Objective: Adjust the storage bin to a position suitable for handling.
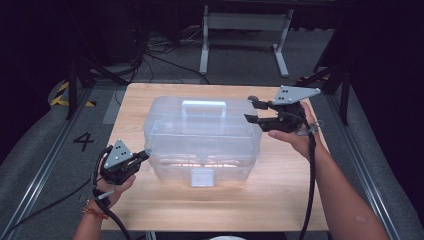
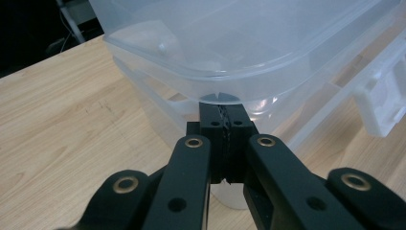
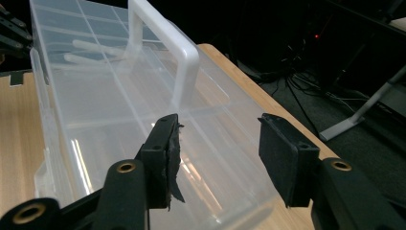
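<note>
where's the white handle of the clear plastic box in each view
High view: handle lies on the lid, upper centre.
Left gripper view: not in it.
Right gripper view: handle arches over the lid, upper centre-left.
Shared landmark: the clear plastic box on the wooden table.

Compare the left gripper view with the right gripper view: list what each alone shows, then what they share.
Left gripper view alone: the left gripper with jaws shut, tips at the box's lid rim at a rounded corner, and the white latch at the right edge.

Right gripper view alone: the right gripper with jaws apart and nothing between them, over one end of the lid, the white handle on top, and the dark floor with cables.

Shared: the clear plastic box and the wooden table.
</note>
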